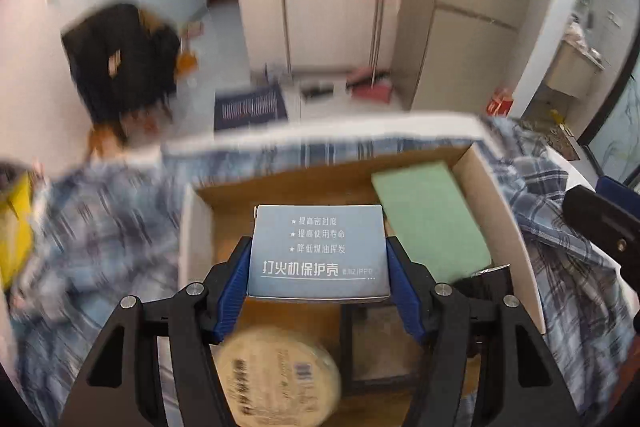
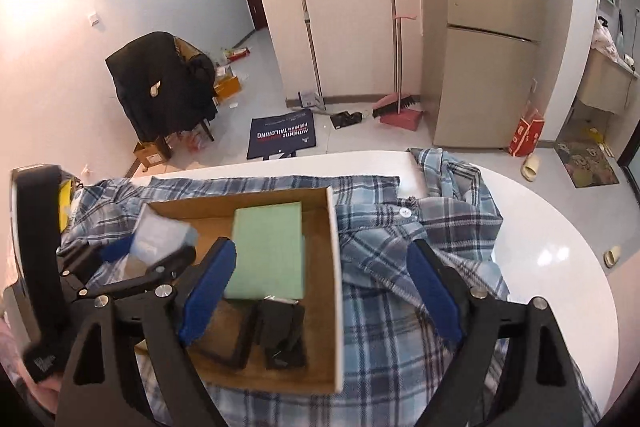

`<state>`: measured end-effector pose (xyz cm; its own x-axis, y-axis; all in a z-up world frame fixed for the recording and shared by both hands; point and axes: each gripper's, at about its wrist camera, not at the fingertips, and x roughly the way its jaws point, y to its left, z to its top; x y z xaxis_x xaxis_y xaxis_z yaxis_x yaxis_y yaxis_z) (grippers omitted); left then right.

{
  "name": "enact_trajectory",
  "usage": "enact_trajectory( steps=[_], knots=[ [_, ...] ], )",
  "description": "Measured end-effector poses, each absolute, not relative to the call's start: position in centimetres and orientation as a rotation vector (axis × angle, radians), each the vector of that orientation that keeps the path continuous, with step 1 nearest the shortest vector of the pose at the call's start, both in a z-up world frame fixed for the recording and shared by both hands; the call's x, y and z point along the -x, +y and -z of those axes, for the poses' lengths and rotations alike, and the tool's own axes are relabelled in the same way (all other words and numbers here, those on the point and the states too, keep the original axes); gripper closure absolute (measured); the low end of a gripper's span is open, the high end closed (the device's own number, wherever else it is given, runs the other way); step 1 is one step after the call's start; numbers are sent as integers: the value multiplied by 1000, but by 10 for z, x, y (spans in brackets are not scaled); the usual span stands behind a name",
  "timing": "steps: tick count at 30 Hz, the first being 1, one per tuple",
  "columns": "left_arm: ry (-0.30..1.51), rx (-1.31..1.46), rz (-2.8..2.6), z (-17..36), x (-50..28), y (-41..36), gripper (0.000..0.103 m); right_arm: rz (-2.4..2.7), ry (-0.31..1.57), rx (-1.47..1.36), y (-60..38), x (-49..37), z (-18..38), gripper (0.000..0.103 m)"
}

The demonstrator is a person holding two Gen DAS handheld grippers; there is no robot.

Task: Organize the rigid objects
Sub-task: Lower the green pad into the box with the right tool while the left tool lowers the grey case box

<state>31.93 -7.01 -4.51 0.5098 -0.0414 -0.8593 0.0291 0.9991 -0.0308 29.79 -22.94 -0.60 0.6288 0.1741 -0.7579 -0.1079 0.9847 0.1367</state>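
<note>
My left gripper point(image 1: 319, 255) is shut on a grey-blue printed box point(image 1: 320, 251), held over an open cardboard box point(image 1: 496, 203) on a plaid shirt. Inside the cardboard box lie a green flat box point(image 1: 432, 219), a round beige tin point(image 1: 280, 375) and a black-framed item point(image 1: 380, 343). In the right wrist view the cardboard box point(image 2: 334, 267) holds the green flat box point(image 2: 266, 253), a black frame point(image 2: 234, 327) and a small black case point(image 2: 286, 331). My right gripper point(image 2: 320, 287) stands wide open and empty above the box's right wall. The left gripper point(image 2: 132, 259) with its grey-blue box point(image 2: 160, 235) shows at left.
The plaid shirt point(image 2: 400, 307) covers a white round table point(image 2: 552, 251). A yellow object point(image 1: 18, 227) lies at the table's left edge. Beyond are a black-draped chair point(image 2: 160, 87), a dark floor mat point(image 2: 282, 133), a broom and dustpan point(image 2: 396, 107), and a fridge point(image 2: 488, 47).
</note>
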Motion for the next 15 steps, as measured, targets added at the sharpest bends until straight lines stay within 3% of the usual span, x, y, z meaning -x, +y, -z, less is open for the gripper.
enact_trajectory(
  steps=[15],
  knots=[
    [1104, 26, 30, 68, -341, -97, 37, -112, 935, -273, -285, -315, 39, 17]
  ],
)
